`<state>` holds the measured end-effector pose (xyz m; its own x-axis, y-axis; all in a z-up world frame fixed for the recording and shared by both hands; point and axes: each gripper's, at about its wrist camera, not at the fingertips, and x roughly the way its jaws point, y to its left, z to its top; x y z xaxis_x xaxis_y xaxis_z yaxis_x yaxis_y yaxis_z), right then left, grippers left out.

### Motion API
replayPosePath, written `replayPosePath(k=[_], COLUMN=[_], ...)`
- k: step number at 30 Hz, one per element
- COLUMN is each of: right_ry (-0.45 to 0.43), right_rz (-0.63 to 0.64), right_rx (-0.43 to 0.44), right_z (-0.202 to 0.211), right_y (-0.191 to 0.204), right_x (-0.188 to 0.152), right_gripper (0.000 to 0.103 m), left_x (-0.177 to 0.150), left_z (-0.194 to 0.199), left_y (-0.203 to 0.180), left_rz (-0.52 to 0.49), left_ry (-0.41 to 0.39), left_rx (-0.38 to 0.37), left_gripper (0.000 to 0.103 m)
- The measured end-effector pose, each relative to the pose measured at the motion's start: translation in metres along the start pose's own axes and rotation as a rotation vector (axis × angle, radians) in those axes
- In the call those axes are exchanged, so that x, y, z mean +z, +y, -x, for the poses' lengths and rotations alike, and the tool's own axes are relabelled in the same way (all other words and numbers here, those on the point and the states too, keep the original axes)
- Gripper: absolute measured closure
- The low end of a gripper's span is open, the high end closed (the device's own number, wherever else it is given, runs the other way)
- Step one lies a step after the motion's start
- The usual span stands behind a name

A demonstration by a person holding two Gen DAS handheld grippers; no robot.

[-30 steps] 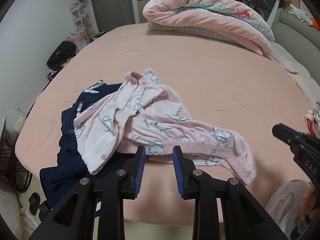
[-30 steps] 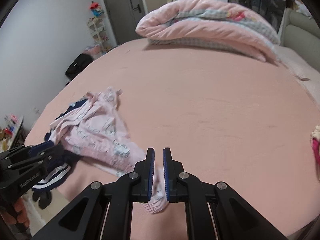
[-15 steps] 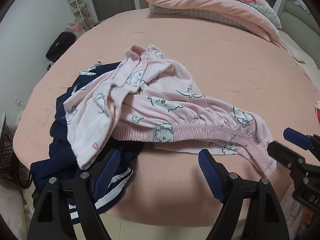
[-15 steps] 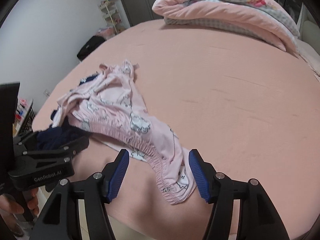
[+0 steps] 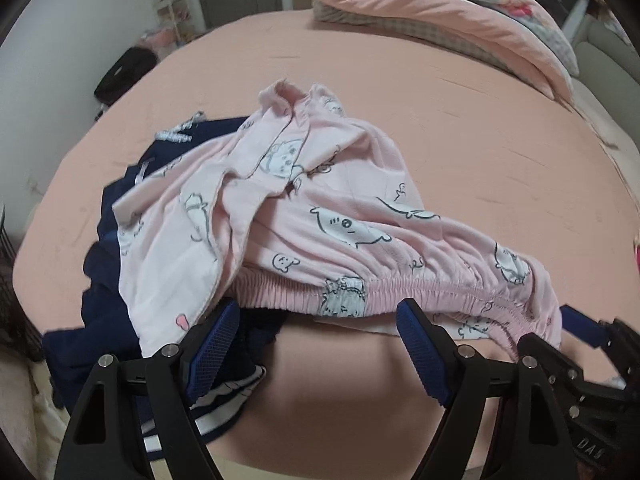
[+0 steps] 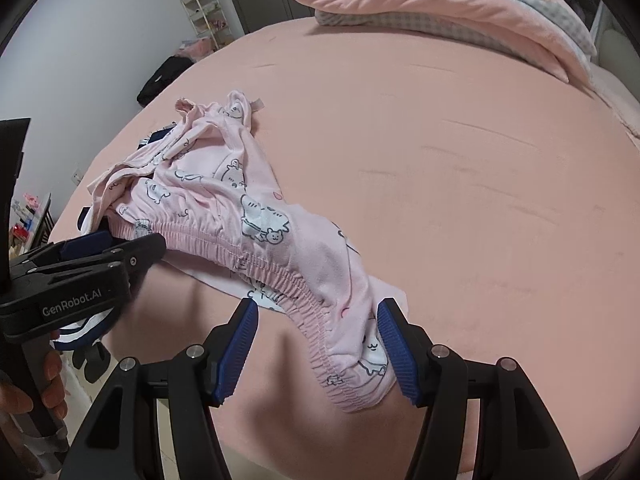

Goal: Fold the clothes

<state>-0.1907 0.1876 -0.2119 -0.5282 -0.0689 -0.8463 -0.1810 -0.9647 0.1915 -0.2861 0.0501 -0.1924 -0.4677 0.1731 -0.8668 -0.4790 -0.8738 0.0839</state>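
Note:
Crumpled pink pyjama trousers (image 5: pixel 340 200) with a cartoon print lie near the front edge of the bed, partly over a navy garment (image 5: pixel 100 300). The elastic waistband (image 5: pixel 400 292) runs along the near side. My left gripper (image 5: pixel 320 340) is open, its blue pads just short of the waistband's left part. In the right wrist view, my right gripper (image 6: pixel 316 332) is open with the waistband's right end (image 6: pixel 344 360) lying between its fingers. The left gripper (image 6: pixel 104 248) shows there beside the waistband, held by a hand (image 6: pixel 24 396).
The pink bed sheet (image 5: pixel 480 140) stretches wide behind the clothes. A folded pink quilt (image 6: pixel 440 0) lies at the far end. A black bag (image 5: pixel 124 76) and a white shelf (image 6: pixel 204 12) stand on the floor to the left. The bed's front edge is right below the grippers.
Both grippers have opened wide and moved in low toward the waistband; the right one now straddles its end. The trousers have not shifted.

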Motion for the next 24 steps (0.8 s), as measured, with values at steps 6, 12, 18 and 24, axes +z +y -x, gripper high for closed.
replayPosePath(k=[6,12,18,24], right_ry=[0.029,0.034,0.015,-0.026], right_rz=[0.012,0.007,-0.036,-0.086], right_rx=[-0.003,-0.012,-0.034,-0.030], right_z=[-0.009,-0.018,-0.021,-0.018], right_y=[0.005,0.008,0.003,-0.004], right_x=[-0.003,-0.008,-0.007,-0.005], right_gripper=[0.041,0.041,0.041,0.041], left_x=[-0.015,-0.016,-0.004,0.003], left_z=[-0.002,-0.013,-0.022,-0.025], left_y=[-0.015,-0.013,-0.001,0.007], left_rz=[-0.157,-0.179,-0.101,-0.038], left_ry=[-0.020,-0.010,0.004,-0.005], left_rx=[0.128,0.176,0.155,0.134], left_gripper=[0.024,0.027,0.027,0.027])
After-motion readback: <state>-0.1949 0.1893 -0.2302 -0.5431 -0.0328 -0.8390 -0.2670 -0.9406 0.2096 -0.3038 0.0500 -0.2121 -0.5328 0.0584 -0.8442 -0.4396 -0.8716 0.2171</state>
